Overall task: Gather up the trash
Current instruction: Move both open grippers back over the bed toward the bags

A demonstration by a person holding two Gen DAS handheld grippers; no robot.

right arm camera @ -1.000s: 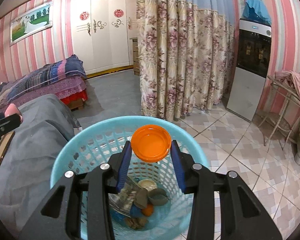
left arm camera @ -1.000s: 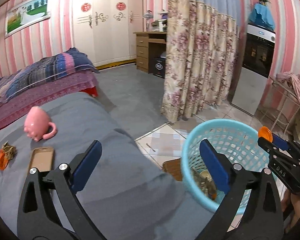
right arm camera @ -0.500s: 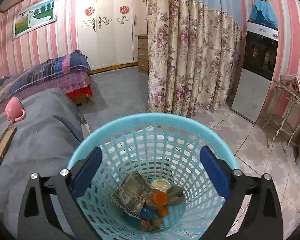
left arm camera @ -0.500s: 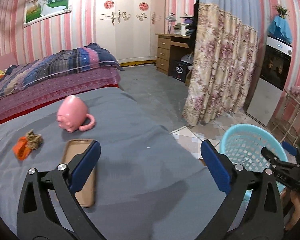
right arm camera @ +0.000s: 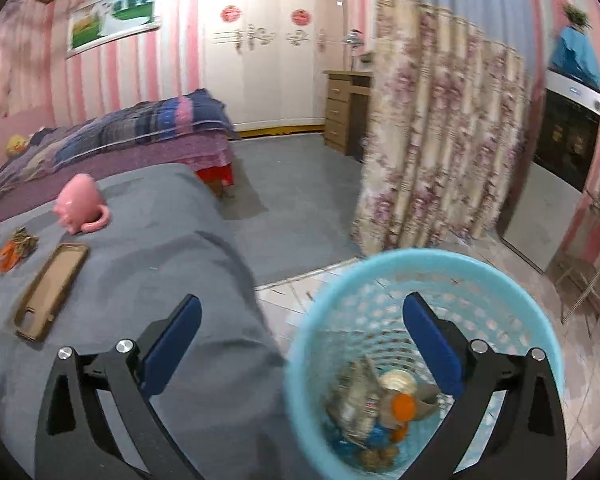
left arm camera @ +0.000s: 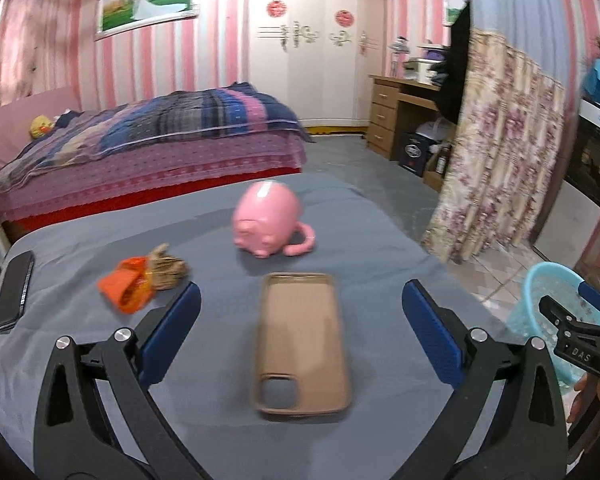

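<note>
Crumpled wrappers (left arm camera: 142,282) are lying on smooth grey cloth (left arm camera: 380,248); both grippers, left (left arm camera: 300,338) and right (right arm camera: 302,340), are being held wide, empty, beside the perforated plastic basket (right arm camera: 512,292).

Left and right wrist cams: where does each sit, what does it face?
Left wrist: on the left gripper, facing the grey bed and phone case; own open fingers, right gripper and hand visible.
Right wrist: on the right gripper, over the blue basket; own open fingers.
Shared: pink mug, phone case, orange wrapper, basket.
</note>
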